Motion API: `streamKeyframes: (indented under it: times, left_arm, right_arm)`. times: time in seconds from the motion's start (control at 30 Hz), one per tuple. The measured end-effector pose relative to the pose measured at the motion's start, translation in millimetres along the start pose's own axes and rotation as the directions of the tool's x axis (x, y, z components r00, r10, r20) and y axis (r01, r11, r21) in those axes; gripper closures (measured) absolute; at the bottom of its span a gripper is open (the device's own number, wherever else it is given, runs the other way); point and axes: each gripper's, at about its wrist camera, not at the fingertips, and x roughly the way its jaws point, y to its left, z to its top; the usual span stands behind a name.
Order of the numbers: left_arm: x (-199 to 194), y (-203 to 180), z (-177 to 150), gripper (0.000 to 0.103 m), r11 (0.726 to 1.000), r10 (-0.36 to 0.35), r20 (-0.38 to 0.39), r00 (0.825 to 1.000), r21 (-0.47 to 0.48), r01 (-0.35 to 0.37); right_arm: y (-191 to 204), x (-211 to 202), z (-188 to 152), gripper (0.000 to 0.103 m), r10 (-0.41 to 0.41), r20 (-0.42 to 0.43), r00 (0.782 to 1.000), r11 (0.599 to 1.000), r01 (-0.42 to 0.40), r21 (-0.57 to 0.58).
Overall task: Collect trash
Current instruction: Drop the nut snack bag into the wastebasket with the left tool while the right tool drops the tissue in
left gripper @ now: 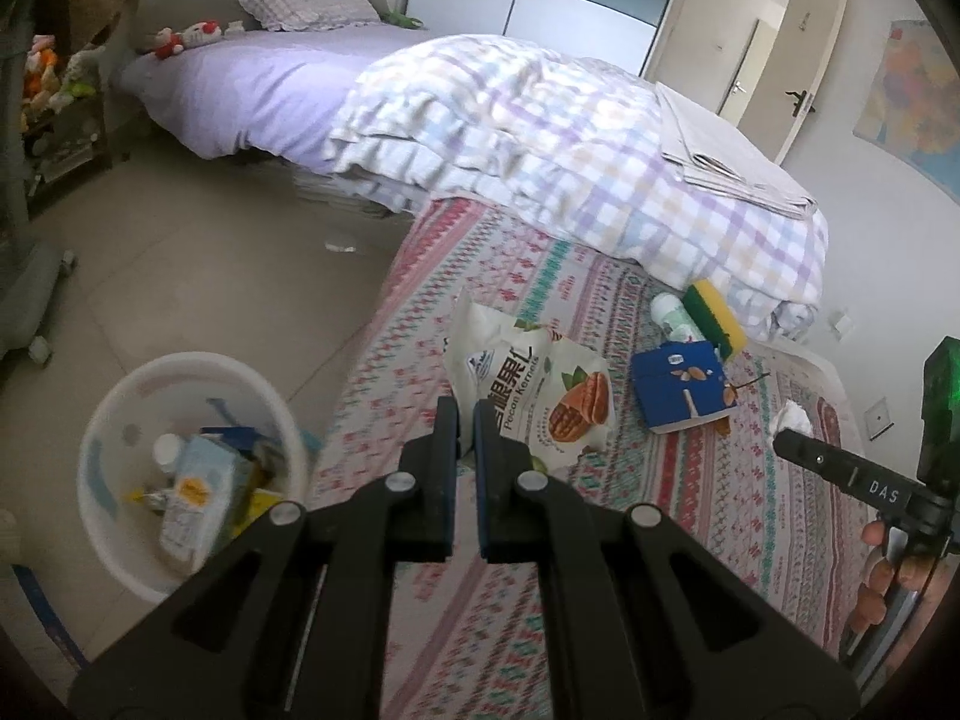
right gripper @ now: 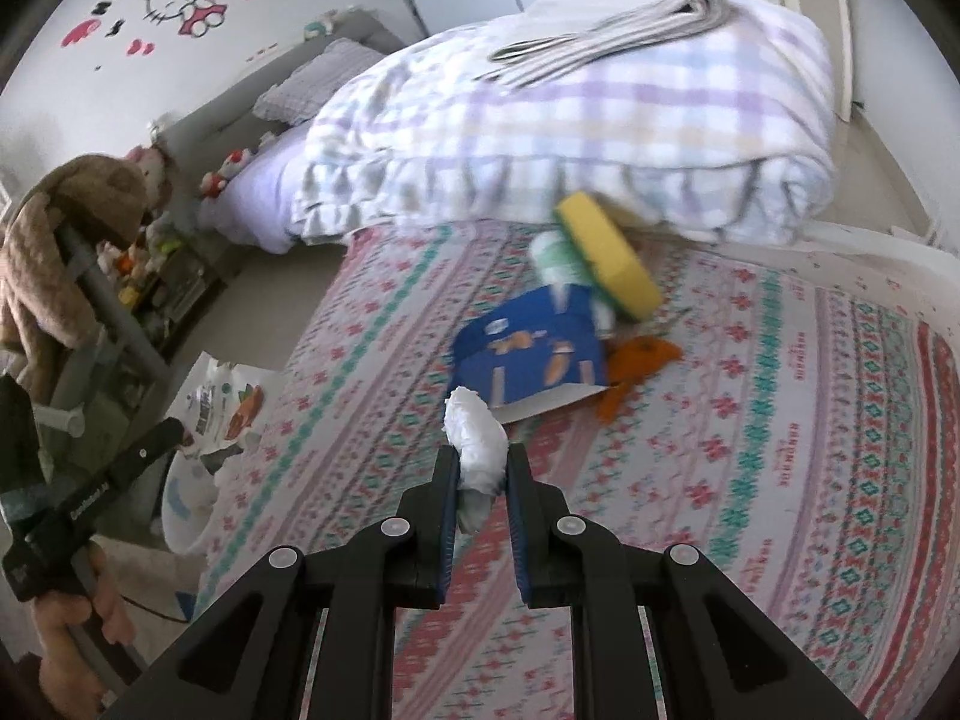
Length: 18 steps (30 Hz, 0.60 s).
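Crumpled white tissue [right gripper: 477, 450] sits pinched between your right gripper's [right gripper: 483, 459] fingers, above the patterned bedspread [right gripper: 780, 420]. Your left gripper [left gripper: 467, 414] pinches the white pecan-kernel snack bag [left gripper: 534, 396], with the round white plastic bin [left gripper: 108, 420] on the floor to its left.

Glossy plastic pecan bag [left gripper: 528, 396], crumpled soft paper tissue [right gripper: 477, 450], smooth white plastic bin [left gripper: 120, 396], woven cloth bedspread [right gripper: 780, 420].

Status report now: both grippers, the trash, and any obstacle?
Left gripper shut on pecan bag, bin to its left. Right gripper shut on white tissue wad. Blue box, sponge still on blanket. No obstacle seen.
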Motion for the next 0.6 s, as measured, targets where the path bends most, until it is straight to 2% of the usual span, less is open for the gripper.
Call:
streamKeyframes:
  times: [0.6]
  left_arm:
    - [-39.0, 88.5, -3.2, 0.097, 0.993, 0.093, 0.026, 0.995, -0.069, -0.091]
  right_arm:
    - [114.3, 35.6, -16.0, 0.087, 0.099, -0.052, 0.994, 0.983, -0.106, -0.152]
